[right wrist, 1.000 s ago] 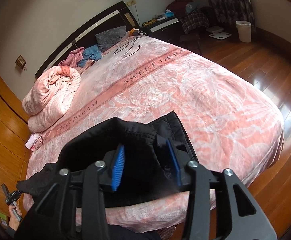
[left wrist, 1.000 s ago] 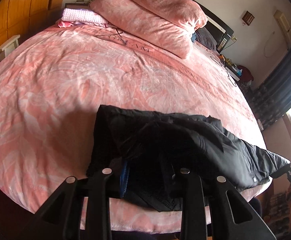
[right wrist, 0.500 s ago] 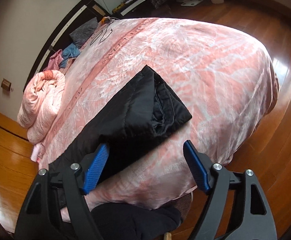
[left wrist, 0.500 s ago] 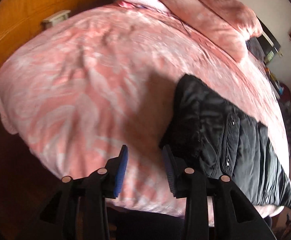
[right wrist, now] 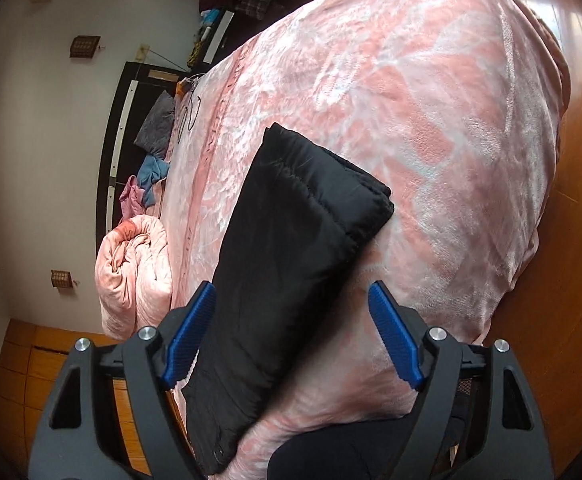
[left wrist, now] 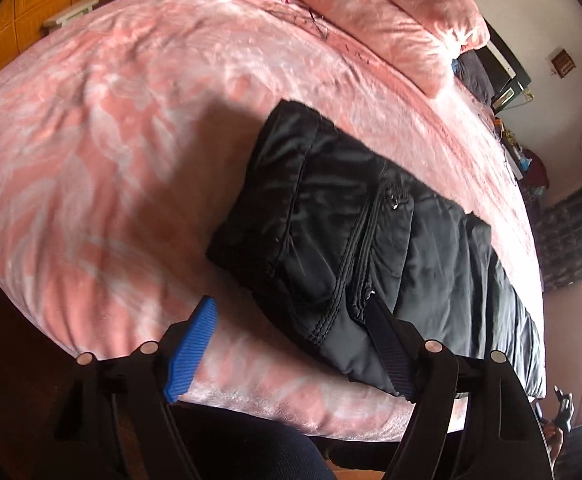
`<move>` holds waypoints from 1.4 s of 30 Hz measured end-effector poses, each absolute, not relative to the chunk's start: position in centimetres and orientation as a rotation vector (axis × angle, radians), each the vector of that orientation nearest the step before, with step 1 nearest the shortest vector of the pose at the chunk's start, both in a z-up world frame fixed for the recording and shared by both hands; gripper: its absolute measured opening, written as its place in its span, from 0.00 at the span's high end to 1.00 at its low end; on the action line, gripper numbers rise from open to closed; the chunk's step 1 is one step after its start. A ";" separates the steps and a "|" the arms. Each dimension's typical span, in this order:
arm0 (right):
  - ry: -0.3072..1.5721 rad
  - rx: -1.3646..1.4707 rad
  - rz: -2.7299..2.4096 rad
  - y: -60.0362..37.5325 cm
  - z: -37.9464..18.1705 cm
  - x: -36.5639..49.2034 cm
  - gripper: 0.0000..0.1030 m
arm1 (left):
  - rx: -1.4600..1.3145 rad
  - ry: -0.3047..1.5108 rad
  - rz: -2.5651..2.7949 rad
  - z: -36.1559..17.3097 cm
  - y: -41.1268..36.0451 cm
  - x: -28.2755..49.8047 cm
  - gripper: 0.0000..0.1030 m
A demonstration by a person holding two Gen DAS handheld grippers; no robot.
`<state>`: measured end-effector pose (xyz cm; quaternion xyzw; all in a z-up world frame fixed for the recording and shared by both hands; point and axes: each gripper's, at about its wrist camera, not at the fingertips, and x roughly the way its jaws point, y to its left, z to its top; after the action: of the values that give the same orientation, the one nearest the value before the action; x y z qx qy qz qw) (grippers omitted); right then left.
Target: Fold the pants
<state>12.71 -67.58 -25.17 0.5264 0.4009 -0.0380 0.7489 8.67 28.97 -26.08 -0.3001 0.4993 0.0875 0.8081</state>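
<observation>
Pants: black, padded, shiny fabric; laid folded lengthwise as a long narrow strip near the front edge of the bed. A zipped pocket and stitched seams are seen at the end nearer the left wrist camera; the far end, seen by the right wrist camera, is shown as stacked layers with a squared edge.

Left hand-held gripper: jaws spread wide, nothing grasped. One blue pad is held over the pink bedspread beside the pants; the other finger is set against the near edge of the black fabric, contact not certain.

Right hand-held gripper: jaws spread wide, nothing grasped. The strip of pants is seen passing between the two blue pads in this view; whether the fabric is touched cannot be told.

Bed: covered with a pink and white patterned bedspread. A rolled pink quilt is placed toward the headboard, with a grey pillow and small blue and pink garments beside it.

Floor: wooden, glossy.
</observation>
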 end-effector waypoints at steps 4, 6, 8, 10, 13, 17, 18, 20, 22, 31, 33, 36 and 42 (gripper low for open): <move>0.902 1.067 -0.089 -67.3 -24.6 15.2 0.85 | -0.707 1.099 0.166 -27.4 28.5 9.4 0.72; 0.924 0.997 -0.097 -66.7 -23.9 16.9 0.90 | -0.663 1.099 0.203 -27.2 28.1 10.0 0.86; 0.932 0.928 -0.079 -65.6 -22.6 18.8 0.93 | -0.673 1.055 0.225 -26.3 28.4 10.1 0.90; 0.912 0.880 -0.027 -64.4 -20.6 20.5 0.93 | -0.672 0.997 0.237 -24.9 28.8 10.2 0.90; 0.860 0.834 0.045 -63.1 -18.0 21.5 0.94 | -0.656 0.919 0.255 -23.3 29.3 10.1 0.90; 0.908 0.877 -0.005 -64.5 -21.3 20.1 0.94 | -0.675 0.960 0.264 -25.3 29.6 9.8 0.90; 0.938 0.887 -0.038 -65.2 -23.0 19.5 0.94 | -0.670 0.973 0.263 -25.7 29.5 9.7 0.90; 0.976 0.898 -0.077 -66.1 -25.3 18.7 0.94 | -0.662 1.000 0.266 -26.6 29.3 9.7 0.89; 0.981 0.940 -0.096 -66.8 -26.7 17.7 0.94 | -0.665 1.009 0.264 -27.1 29.2 9.7 0.89; 0.989 0.961 -0.116 -66.9 -26.5 17.1 0.91 | -0.626 1.010 0.270 -27.1 28.9 9.8 0.89; 0.977 0.993 -0.108 -67.3 -26.4 16.4 0.90 | -0.617 1.015 0.266 -26.9 28.7 9.8 0.89; 0.953 1.053 -0.111 -68.4 -26.0 15.3 0.70 | -0.585 1.025 0.258 -26.5 28.5 9.9 0.84; 0.911 1.098 -0.136 -70.0 -25.0 14.1 0.49 | -0.588 1.018 0.260 -26.0 28.2 9.5 0.82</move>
<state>14.10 -70.04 -25.00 0.5031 0.4174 -0.0622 0.7542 9.50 28.17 -26.02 -0.2765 0.4789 0.1225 0.8242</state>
